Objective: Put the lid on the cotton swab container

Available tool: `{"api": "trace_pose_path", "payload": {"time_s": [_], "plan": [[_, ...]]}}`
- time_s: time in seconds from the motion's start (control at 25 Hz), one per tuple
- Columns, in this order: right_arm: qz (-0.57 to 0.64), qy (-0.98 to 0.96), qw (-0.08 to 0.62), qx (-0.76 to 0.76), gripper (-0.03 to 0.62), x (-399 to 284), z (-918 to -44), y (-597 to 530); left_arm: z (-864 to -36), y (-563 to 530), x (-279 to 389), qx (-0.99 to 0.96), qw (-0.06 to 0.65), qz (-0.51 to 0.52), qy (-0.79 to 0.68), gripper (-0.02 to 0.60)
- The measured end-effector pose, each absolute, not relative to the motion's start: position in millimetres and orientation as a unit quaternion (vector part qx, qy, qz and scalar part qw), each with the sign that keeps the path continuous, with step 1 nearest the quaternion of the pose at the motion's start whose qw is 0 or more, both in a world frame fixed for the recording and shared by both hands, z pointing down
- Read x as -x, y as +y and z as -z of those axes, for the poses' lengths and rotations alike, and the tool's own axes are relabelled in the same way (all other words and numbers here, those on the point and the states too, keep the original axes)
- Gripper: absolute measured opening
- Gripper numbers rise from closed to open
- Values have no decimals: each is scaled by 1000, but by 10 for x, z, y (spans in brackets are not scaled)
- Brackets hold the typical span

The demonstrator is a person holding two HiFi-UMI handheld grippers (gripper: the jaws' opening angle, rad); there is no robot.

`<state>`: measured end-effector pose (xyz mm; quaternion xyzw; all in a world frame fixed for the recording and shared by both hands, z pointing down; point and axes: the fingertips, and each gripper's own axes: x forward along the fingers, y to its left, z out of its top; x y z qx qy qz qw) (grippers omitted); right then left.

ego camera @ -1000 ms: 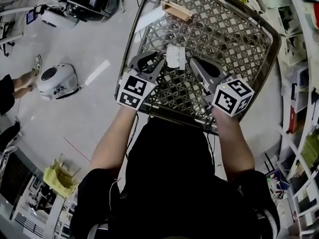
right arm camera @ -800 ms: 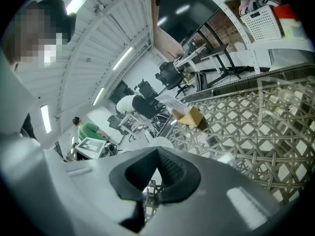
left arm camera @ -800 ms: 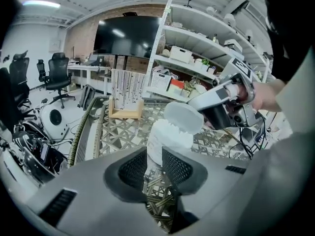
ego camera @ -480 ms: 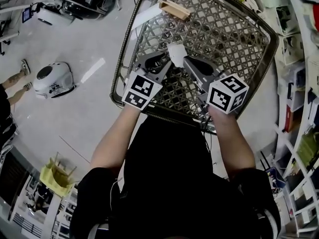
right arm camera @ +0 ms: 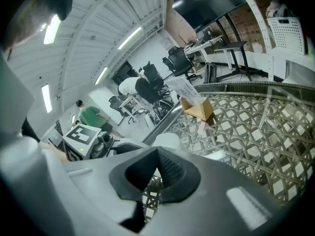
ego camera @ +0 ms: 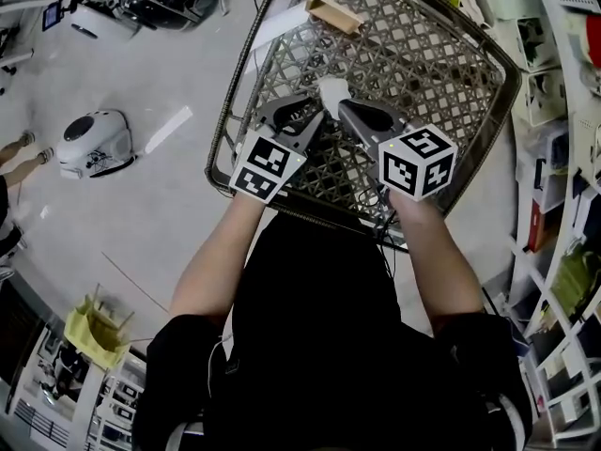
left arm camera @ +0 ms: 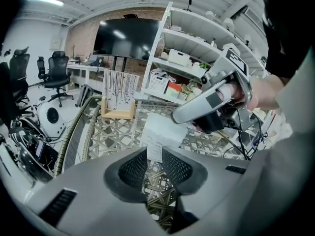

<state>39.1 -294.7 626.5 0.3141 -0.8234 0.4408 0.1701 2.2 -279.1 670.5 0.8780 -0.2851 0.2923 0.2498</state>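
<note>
The cotton swab container (ego camera: 331,91) is a small white box held over the woven rattan table (ego camera: 441,64). My left gripper (ego camera: 310,116) comes at it from the left, and in the left gripper view the container (left arm camera: 160,131) reaches down between the narrowly parted jaws. My right gripper (ego camera: 346,113) meets it from the right, with one of its fingers (left arm camera: 204,102) resting at the container's top. In the right gripper view the jaws are pressed together and a white round lid (right arm camera: 166,140) shows at their tips.
A small wooden stand (ego camera: 333,15) with white cards sits at the table's far side, also in view as the stand (left arm camera: 118,102) (right arm camera: 197,107). A cable (ego camera: 376,200) lies at the near rim. Shelves (ego camera: 554,111) line the right. A white round machine (ego camera: 91,144) sits on the floor to the left.
Both grippers have drawn closer together and shifted a little farther across the table. The gap between them has closed around the white container.
</note>
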Motion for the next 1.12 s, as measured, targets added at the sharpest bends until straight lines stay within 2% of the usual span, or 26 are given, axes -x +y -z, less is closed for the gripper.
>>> {"api": "trace_pose_path", "payload": {"time_s": [0.76, 1.12], "plan": [[-335, -835, 312, -304, 8, -303, -6397, -2914, -6660, -2574, 448, -855, 279, -283, -333, 87], [-355, -815, 323, -324, 8, -335, -6465, -2948, -6595, -2390, 555, -852, 287, -272, -342, 83]]}}
